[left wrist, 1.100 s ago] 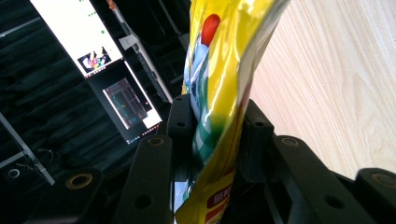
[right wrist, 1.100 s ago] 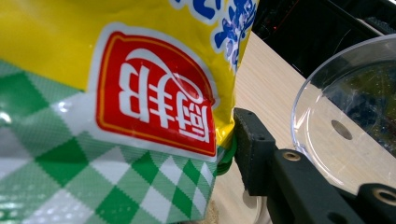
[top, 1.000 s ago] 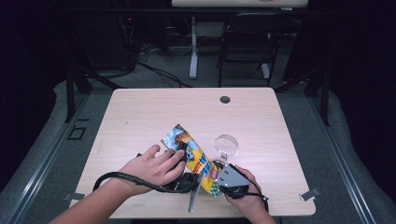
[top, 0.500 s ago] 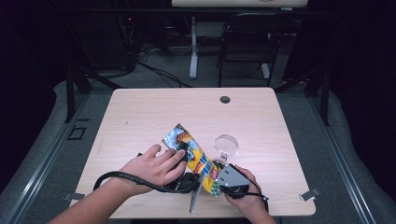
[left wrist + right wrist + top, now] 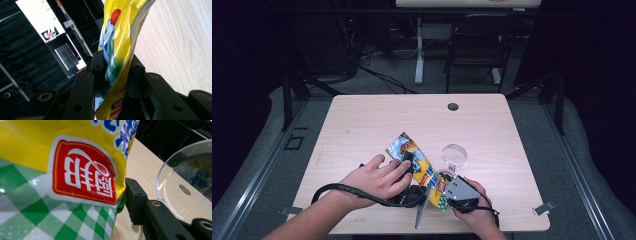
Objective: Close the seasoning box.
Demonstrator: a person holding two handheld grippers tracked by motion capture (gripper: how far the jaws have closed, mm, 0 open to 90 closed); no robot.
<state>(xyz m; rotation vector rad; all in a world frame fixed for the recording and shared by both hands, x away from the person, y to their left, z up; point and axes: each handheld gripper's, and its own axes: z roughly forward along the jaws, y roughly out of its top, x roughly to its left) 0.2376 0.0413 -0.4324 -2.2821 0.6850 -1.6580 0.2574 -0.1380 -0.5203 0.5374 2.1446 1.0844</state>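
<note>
While yellow snack bag [image 5: 424, 167] hangs crumpled lower centre, left hand-held gripper [image 5: 113, 71] and right hand-held gripper [image 5: 447, 192] both pinch it.

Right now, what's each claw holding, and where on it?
Both grip the snack bag: left claw pinches its middle, right claw its lower, green-checked end.

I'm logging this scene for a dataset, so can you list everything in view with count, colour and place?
bag: one, yellow with green checks, table's near middle, pinched between both grippers
dish: one, clear, right of the bag
table: one, light wood, centre
hole cap: one, dark, table's far edge
chair: one, black, behind the table
left gripper: one, black, shut on the bag
right gripper: one, black with grey plate, shut on the bag's lower end
</note>
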